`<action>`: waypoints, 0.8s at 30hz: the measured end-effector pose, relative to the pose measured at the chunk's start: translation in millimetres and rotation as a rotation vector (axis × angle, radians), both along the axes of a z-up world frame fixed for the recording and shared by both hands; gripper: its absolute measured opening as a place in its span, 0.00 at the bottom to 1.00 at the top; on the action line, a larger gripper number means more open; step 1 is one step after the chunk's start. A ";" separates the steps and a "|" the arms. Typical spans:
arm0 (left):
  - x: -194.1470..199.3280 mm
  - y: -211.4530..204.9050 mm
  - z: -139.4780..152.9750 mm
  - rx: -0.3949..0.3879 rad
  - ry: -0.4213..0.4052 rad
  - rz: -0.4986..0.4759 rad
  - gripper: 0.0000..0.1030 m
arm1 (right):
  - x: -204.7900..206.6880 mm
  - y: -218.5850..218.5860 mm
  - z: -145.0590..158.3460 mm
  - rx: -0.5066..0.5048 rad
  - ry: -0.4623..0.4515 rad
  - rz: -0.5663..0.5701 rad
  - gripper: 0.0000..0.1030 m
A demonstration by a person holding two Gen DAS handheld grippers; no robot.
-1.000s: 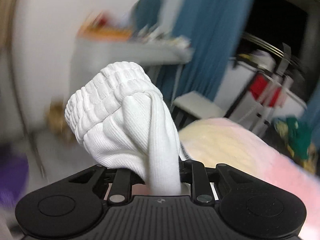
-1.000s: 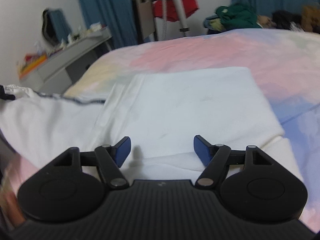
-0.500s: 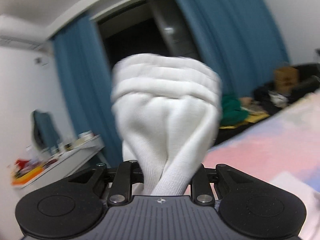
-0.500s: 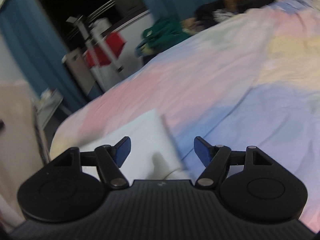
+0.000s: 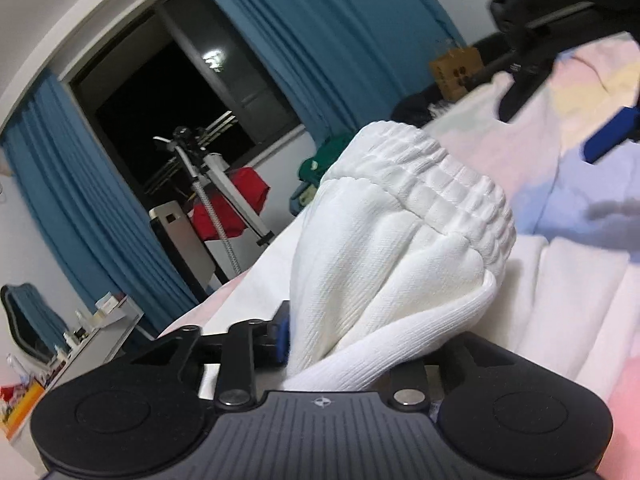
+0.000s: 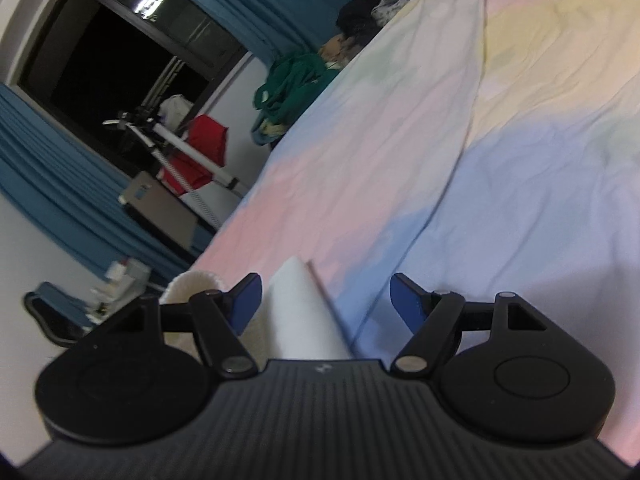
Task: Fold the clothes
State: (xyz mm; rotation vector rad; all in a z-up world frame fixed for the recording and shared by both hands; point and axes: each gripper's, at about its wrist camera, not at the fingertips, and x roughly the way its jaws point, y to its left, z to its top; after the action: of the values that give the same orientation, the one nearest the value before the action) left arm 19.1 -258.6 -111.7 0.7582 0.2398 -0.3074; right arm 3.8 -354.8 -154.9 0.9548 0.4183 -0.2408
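Observation:
My left gripper [image 5: 352,344] is shut on a bunched white garment [image 5: 400,248] with a ribbed elastic band; the cloth bulges up between the jaws and hides the right fingertip. More white cloth [image 5: 568,292] lies on the bed to its right. My right gripper [image 6: 326,300] is open and empty, low over the pastel bedsheet [image 6: 500,160]. A folded white cloth [image 6: 304,320] lies just under and between its blue pads [image 6: 248,300]. The ribbed band [image 6: 188,284] shows behind the left pad. The right gripper also shows in the left wrist view [image 5: 608,132], upper right.
Blue curtains [image 5: 320,40] and a dark window [image 5: 180,92] stand behind the bed. A drying rack with a red garment [image 6: 200,148], a green clothes heap [image 6: 292,84], a cardboard box [image 5: 456,72] and a cluttered desk [image 5: 80,344] lie beyond the bed's far edge.
Both grippers have swung and tilted toward the window side. The left one still holds the white garment and has come down near the bed. The right one has moved off the folded cloth's middle to its edge.

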 end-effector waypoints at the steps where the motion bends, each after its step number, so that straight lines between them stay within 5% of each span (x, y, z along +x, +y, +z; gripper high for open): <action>1: -0.4 8.4 -1.4 0.019 0.008 -0.004 0.66 | 2.3 1.4 -0.6 0.011 -0.011 0.015 0.72; 3: 3.6 29.3 -4.3 0.054 0.041 -0.011 0.81 | 3.6 5.5 0.3 0.022 -0.036 0.047 0.72; 7: -13.2 63.6 1.8 0.103 0.129 -0.045 0.85 | 2.9 11.3 5.6 0.019 -0.083 0.084 0.72; 15: -35.4 123.1 -1.3 0.169 0.139 -0.045 0.91 | 5.2 24.9 10.3 0.025 -0.138 0.140 0.72; 19: -26.0 149.9 2.0 0.070 0.185 0.047 0.91 | 6.0 32.4 8.5 0.030 -0.136 0.166 0.72; 24: -3.5 192.3 18.8 -0.143 0.294 0.186 0.92 | 9.1 35.4 4.1 0.077 -0.122 0.196 0.72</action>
State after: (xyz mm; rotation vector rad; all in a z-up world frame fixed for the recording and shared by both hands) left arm 15.6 -66.3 -92.9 0.5426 0.5566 -0.2557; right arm 12.9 -319.3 -150.9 0.9914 0.4076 0.0114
